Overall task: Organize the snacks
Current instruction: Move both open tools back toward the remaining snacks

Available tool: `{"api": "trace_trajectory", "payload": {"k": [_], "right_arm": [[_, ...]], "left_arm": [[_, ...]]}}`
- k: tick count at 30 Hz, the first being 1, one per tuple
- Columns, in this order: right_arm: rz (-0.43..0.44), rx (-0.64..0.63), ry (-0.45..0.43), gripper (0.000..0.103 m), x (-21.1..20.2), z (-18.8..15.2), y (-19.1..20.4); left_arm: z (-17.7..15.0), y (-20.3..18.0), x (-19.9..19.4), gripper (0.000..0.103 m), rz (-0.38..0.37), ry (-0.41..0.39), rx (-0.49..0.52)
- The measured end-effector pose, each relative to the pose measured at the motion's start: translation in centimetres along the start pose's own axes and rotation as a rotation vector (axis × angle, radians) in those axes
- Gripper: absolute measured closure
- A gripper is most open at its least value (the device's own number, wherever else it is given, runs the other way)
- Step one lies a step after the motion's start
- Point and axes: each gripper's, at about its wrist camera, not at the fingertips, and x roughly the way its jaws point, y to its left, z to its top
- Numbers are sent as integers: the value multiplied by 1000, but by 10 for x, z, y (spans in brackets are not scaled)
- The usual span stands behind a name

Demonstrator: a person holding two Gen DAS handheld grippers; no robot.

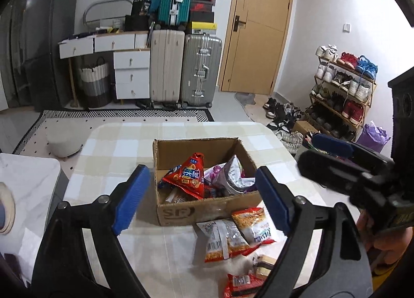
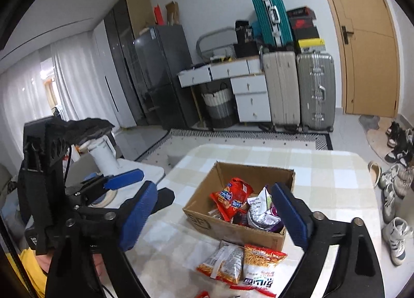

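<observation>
A table under a pale checked cloth fills the lower half of both views, with a smaller white marble-look table touching or just beside its left edge. On the checked table sits an open cardboard box, its flaps up, already holding several snacks: a red triangular snack bag leaning upright at the left side and a crumpled silver and purple bag to its right, with other packets beneath that are hard to make out. Just outside the box's near wall, on the cloth, lie two flat orange-and-white snack packets side by side, one partly overlapping the other; nearer the camera are a small brown-and-cream packet and a red packet at the table's near edge. The left gripper hangs above the near side of the box with its blue pads spread wide and nothing between them. The right gripper is likewise spread wide and holds nothing, hovering over the near corner of the box and the loose packets; in the left wrist view it shows as a dark blur at the right edge.
</observation>
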Motion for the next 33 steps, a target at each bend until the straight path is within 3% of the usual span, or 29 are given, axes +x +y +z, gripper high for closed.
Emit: {"api": "trace_trajectory", "payload": {"k": [6,8,20,24,28,33], "right_arm": [[18,-44,-58,4,-46,-5,23],[16,-53,-78,2,-60,-7,30],[31,-173,-269,1,-137,-49,73],[25,-193,-309,1,-148,-73,80],[-1,-164,-279,1,-145,-91,73],[-44,-96,-219,1,-132,-114,53]], "left_arm": [[-9,-19,-53,15,9,-33,22],[-14,-23,-71,0,11,-48,13],[-44,-23,-142,1,17,-90,-3],[-55,-22,-147,1,26,-79,10],[-74,-14,-143,1,7,-46,-9],[-101,-7,-105,1,-20,35,-8]]}}
